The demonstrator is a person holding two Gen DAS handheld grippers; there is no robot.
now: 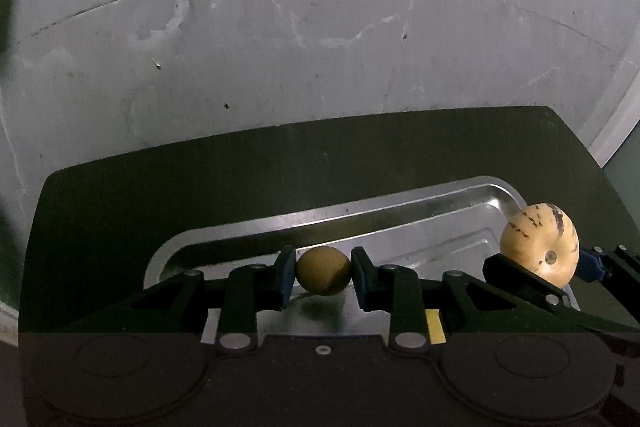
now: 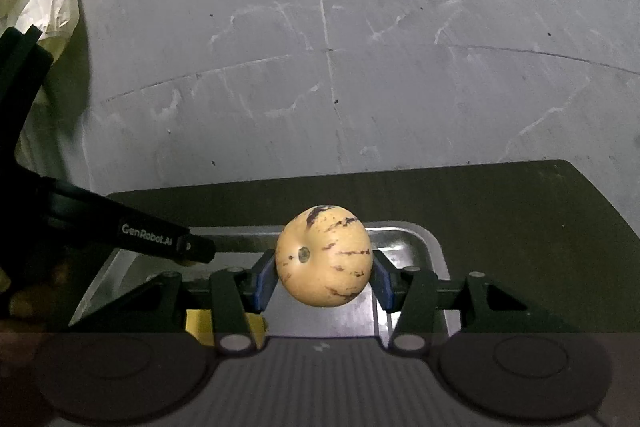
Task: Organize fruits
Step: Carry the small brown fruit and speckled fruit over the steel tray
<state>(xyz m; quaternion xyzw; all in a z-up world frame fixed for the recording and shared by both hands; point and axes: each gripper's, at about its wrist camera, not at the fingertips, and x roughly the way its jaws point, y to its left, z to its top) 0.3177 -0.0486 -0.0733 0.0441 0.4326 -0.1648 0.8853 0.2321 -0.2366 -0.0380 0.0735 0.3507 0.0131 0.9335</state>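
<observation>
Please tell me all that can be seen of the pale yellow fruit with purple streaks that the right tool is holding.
The pale yellow round fruit with purple streaks has smooth, slightly glossy skin, dark purple dashes mostly on its upper and right side, and a small dark round spot facing the camera. It looks whole and undamaged. The right tool holds it, one blue pad pressing each side, above the shiny metal tray on the dark mat. Nothing else appears to touch it.

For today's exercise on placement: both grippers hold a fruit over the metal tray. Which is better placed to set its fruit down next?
Probably the left gripper: its small brown fruit sits low over the tray, shadow just beneath.
</observation>
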